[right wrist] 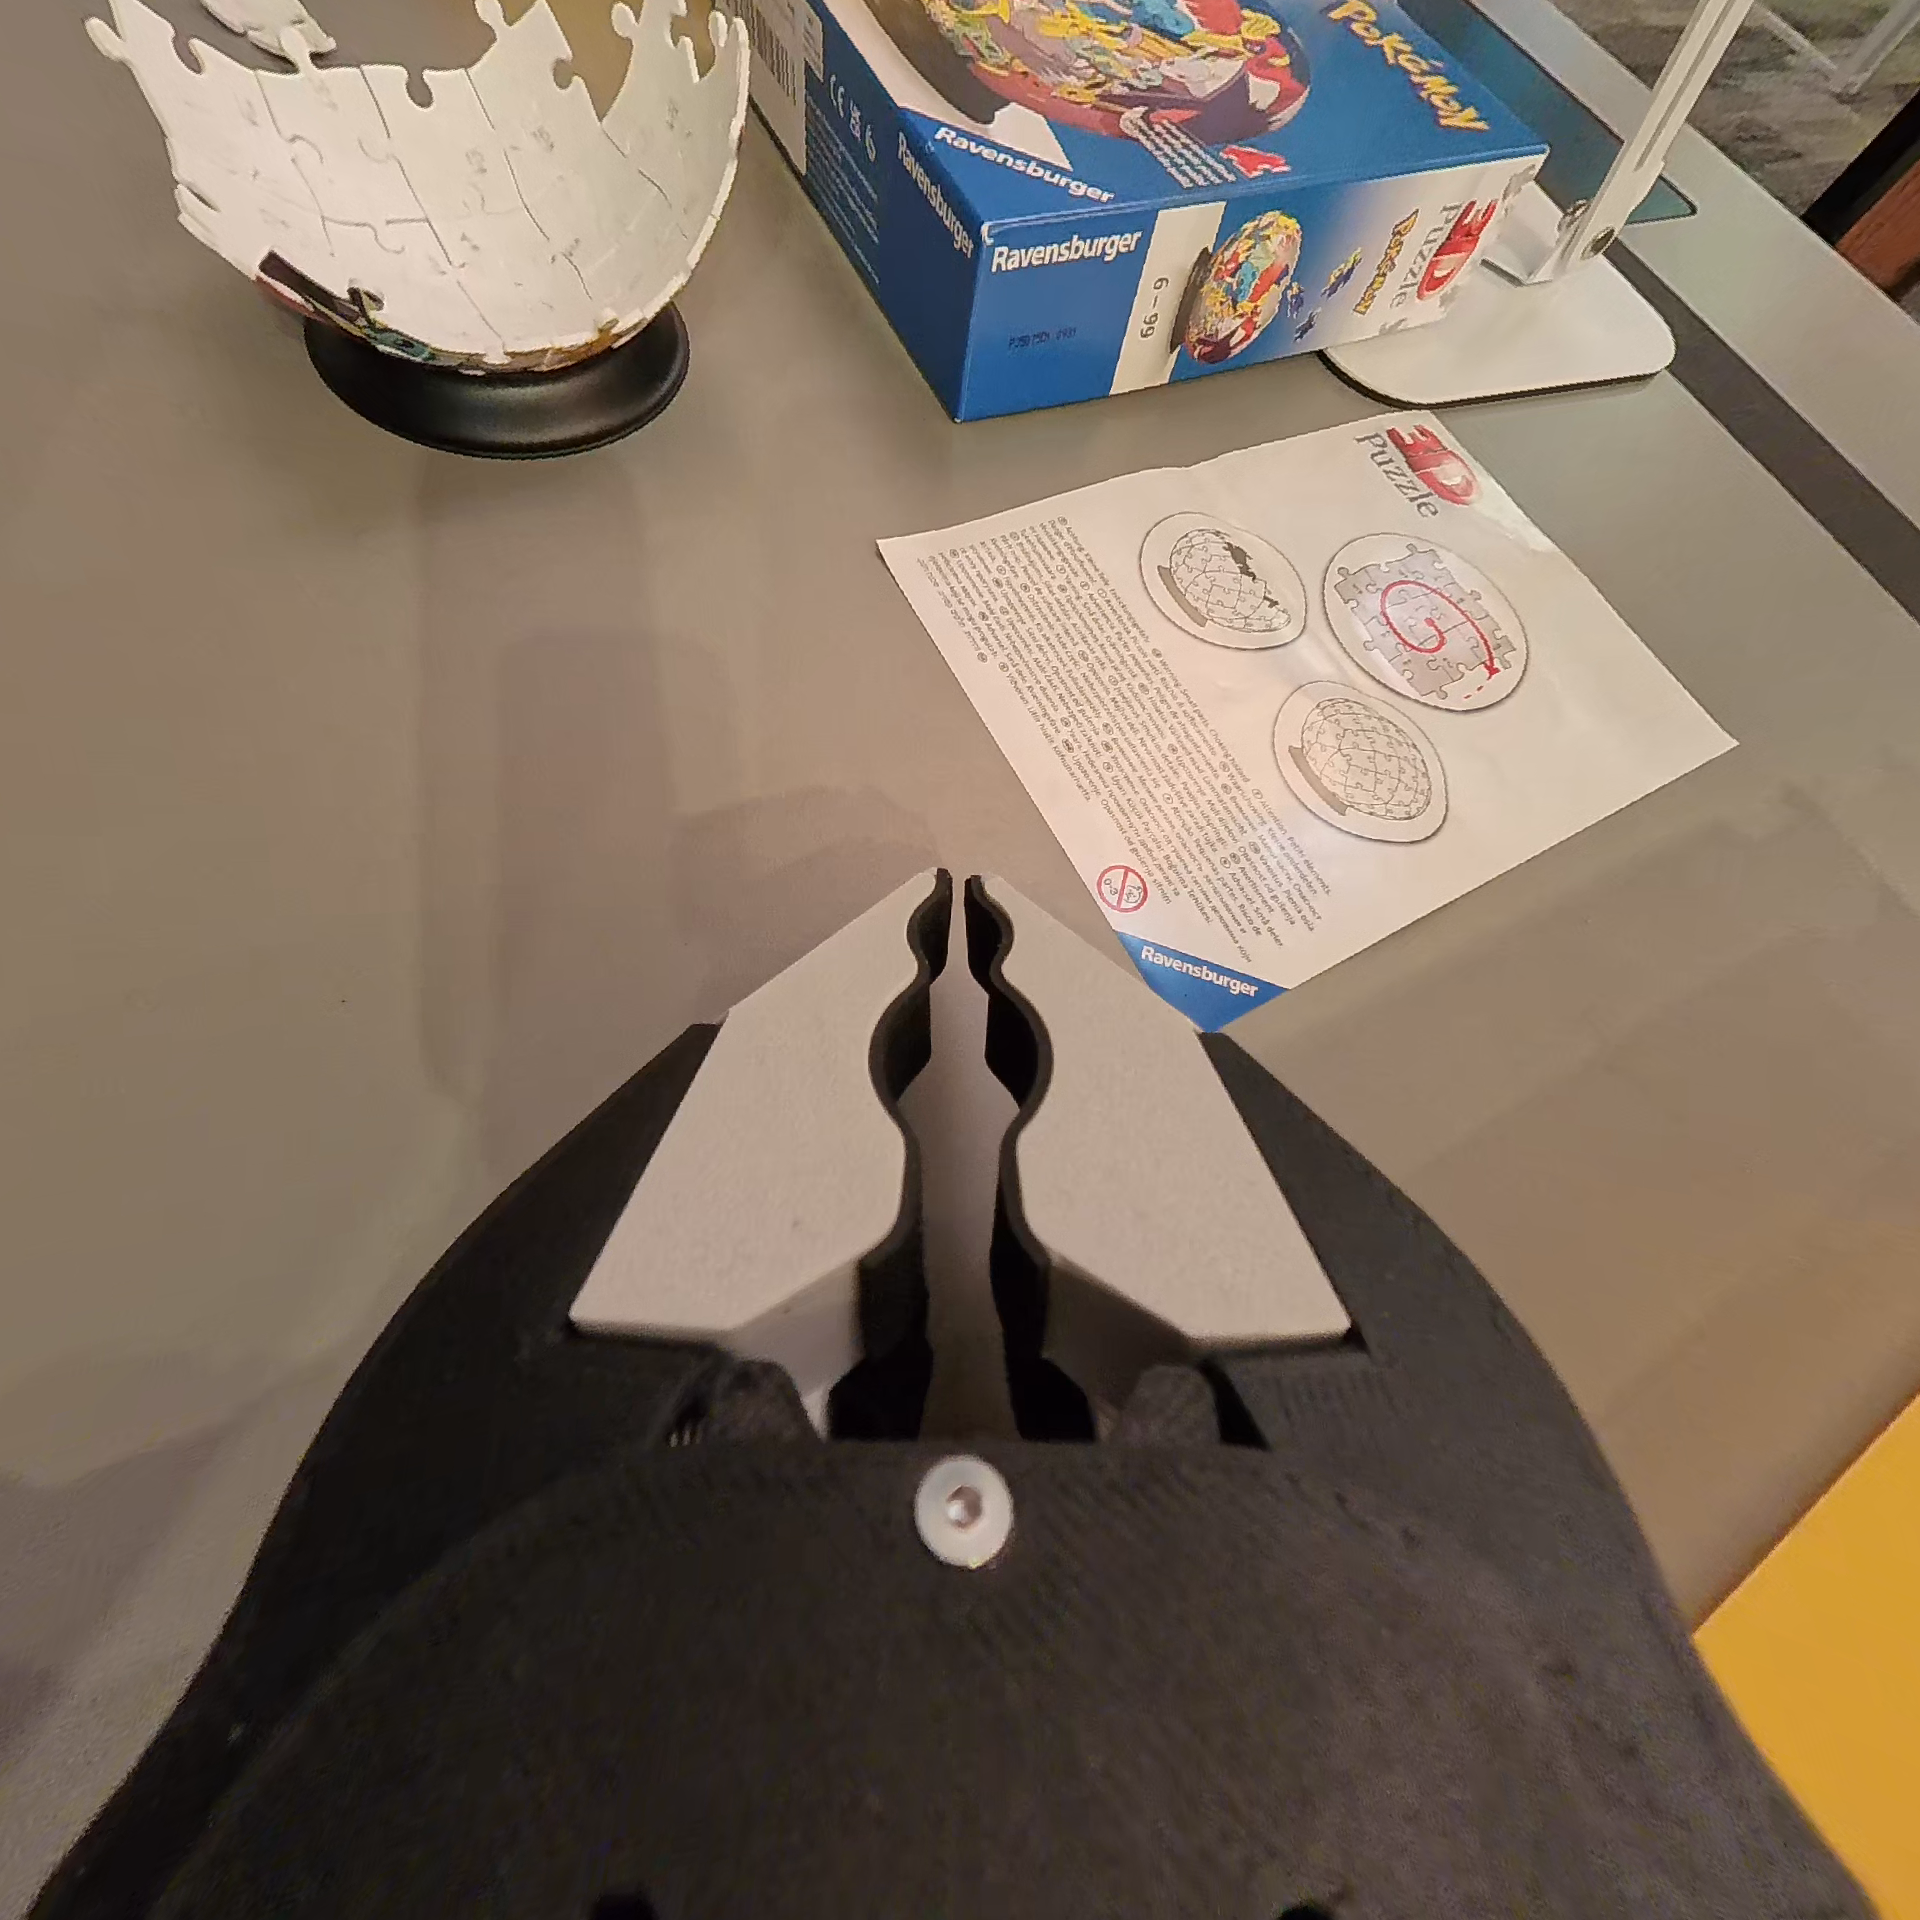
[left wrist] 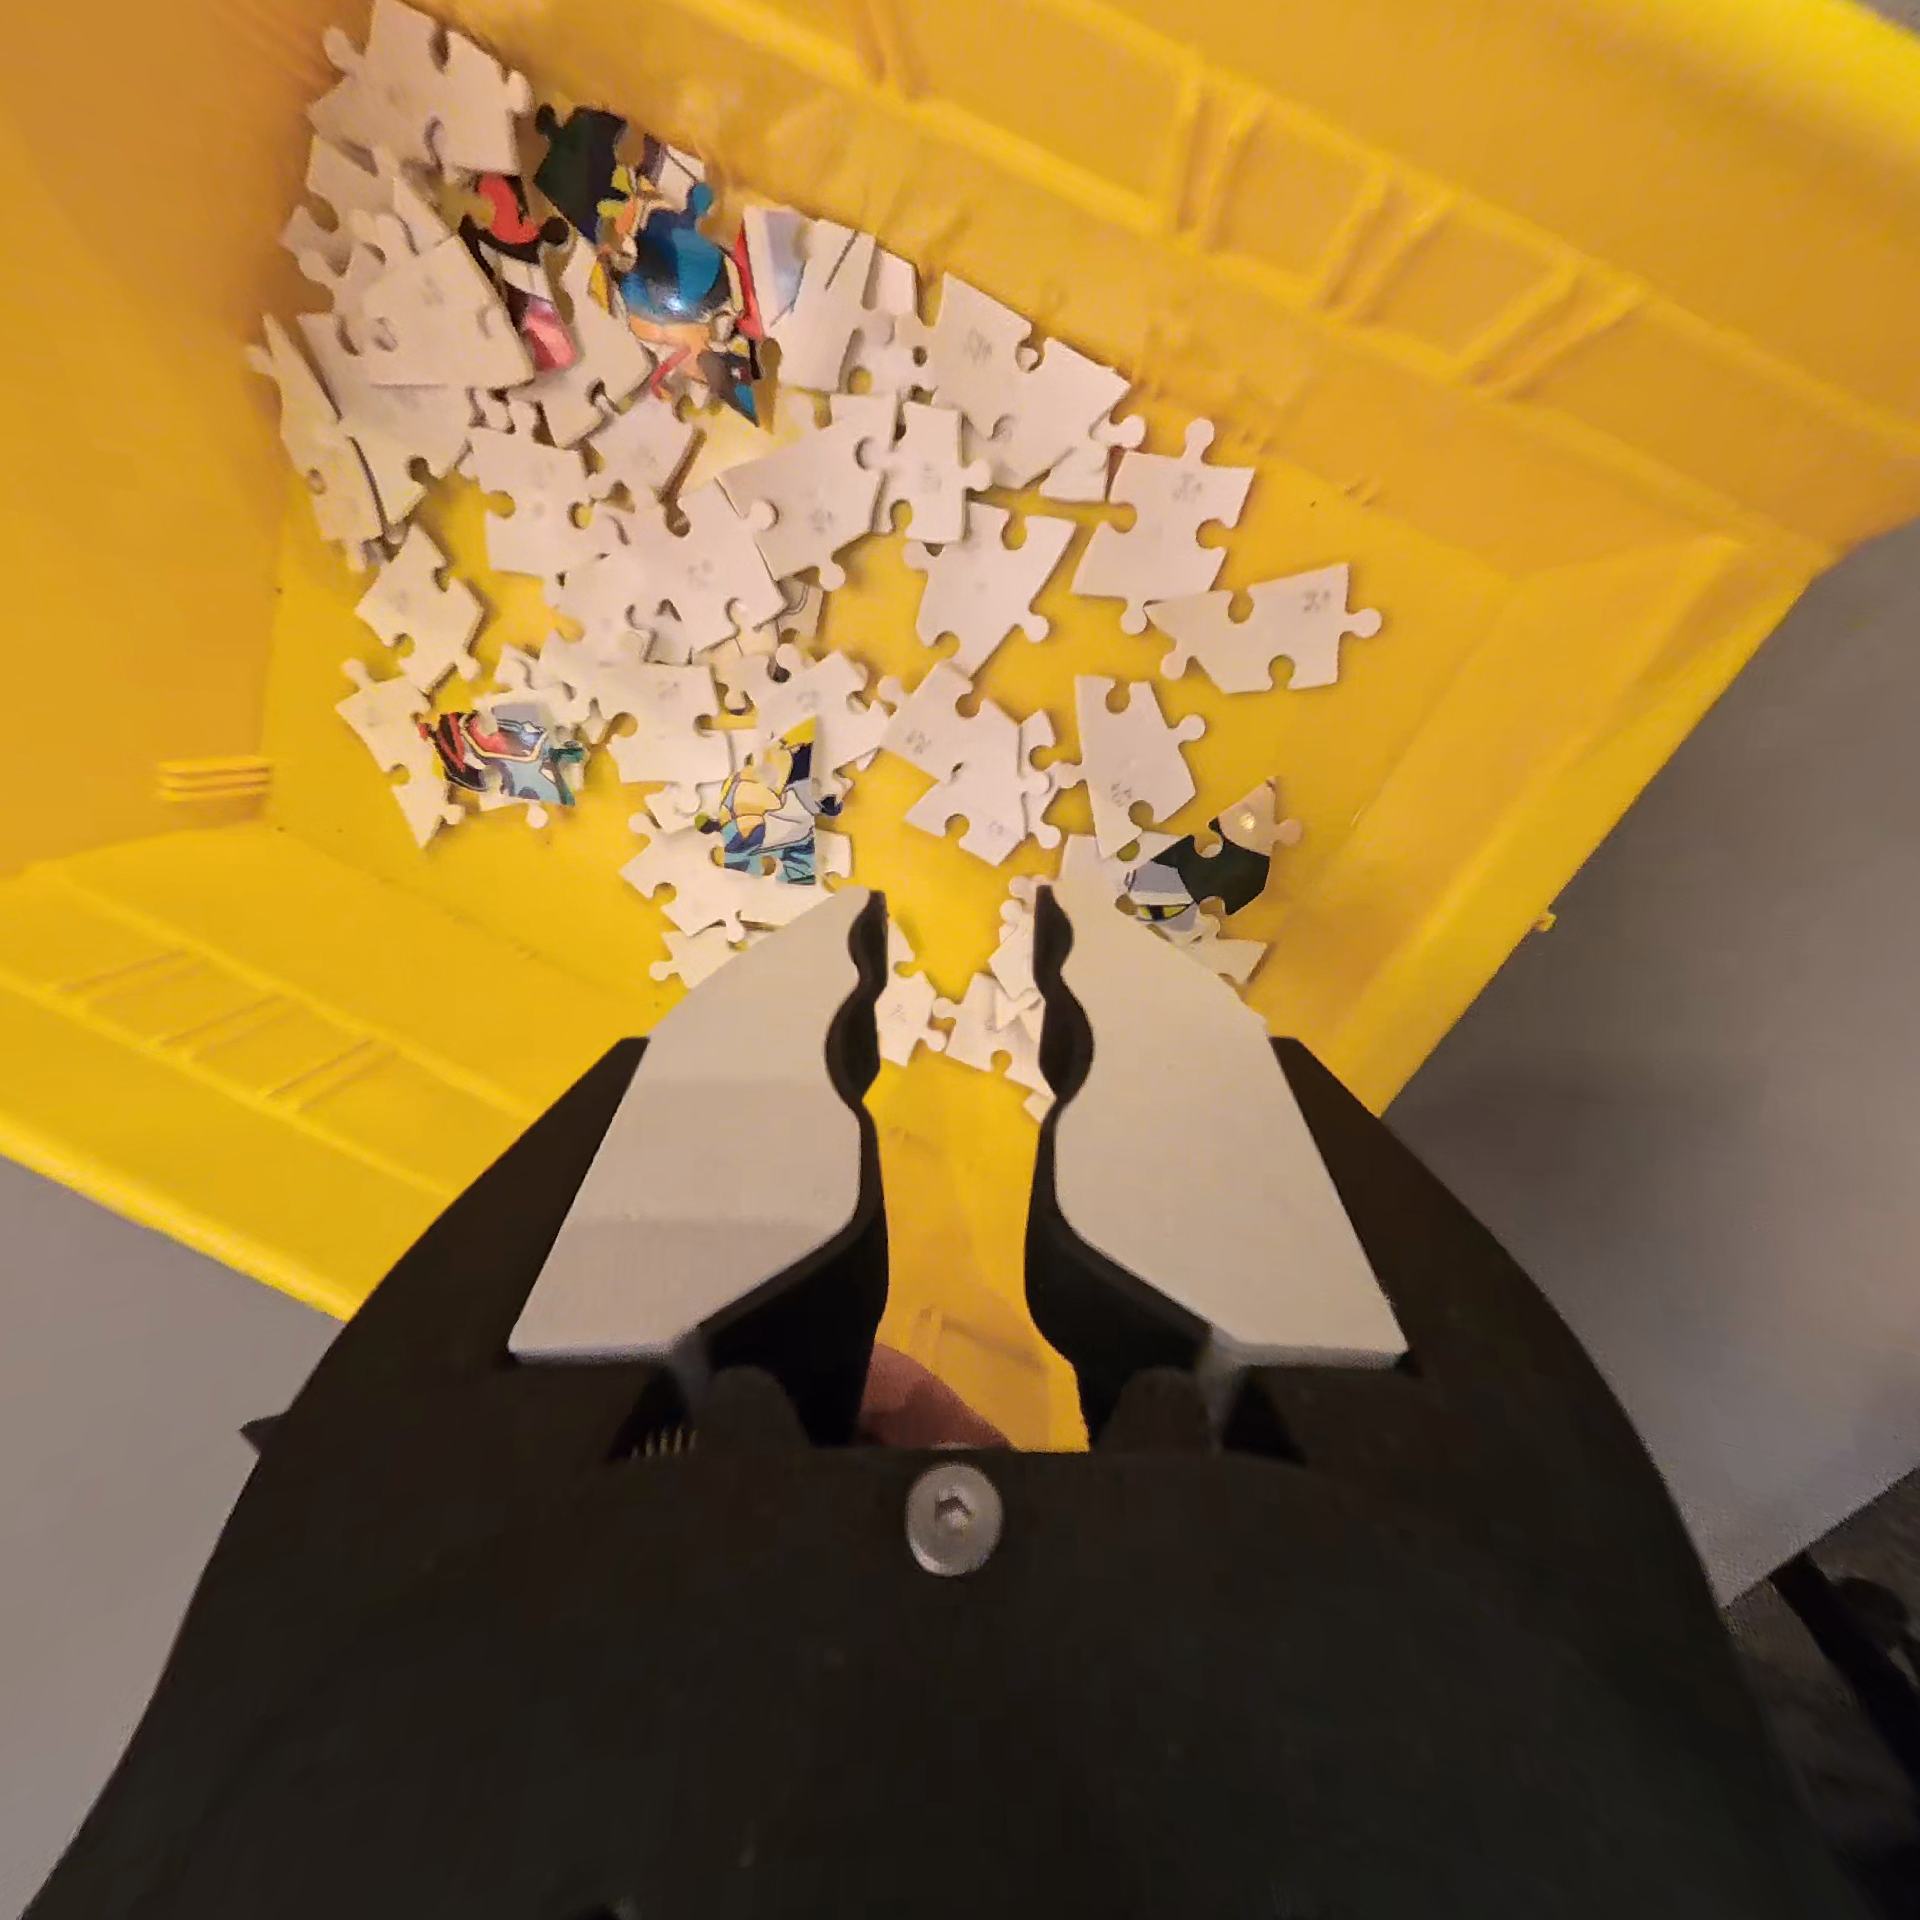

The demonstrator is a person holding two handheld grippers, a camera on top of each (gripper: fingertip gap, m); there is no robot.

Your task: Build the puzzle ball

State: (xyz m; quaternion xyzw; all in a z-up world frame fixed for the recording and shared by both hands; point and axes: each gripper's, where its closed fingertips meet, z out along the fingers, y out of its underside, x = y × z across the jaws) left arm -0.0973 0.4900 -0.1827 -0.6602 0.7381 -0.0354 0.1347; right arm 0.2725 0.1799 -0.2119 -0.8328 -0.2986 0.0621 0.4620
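Note:
In the left wrist view, several loose puzzle pieces point(left wrist: 810, 582) lie in a yellow bin point(left wrist: 1455, 416), most white side up, a few showing colour. My left gripper point(left wrist: 961, 904) is open and empty, its tips just above the nearest pieces. In the right wrist view, the half-built puzzle ball point(right wrist: 447, 197), a white open shell, sits on a black ring stand point(right wrist: 499, 384) at the far left of the grey table. My right gripper point(right wrist: 958, 883) is shut and empty, hovering over bare table, well short of the ball.
A blue puzzle box point(right wrist: 1174, 197) lies at the back, right of the ball. A white instruction sheet point(right wrist: 1299, 717) lies right of my right gripper. A white lamp base point(right wrist: 1538, 343) stands behind it. A yellow bin corner point(right wrist: 1829, 1704) shows at the lower right. To the white lamp base point(right wrist: 1538, 343): right tips about 35 cm, left tips about 40 cm.

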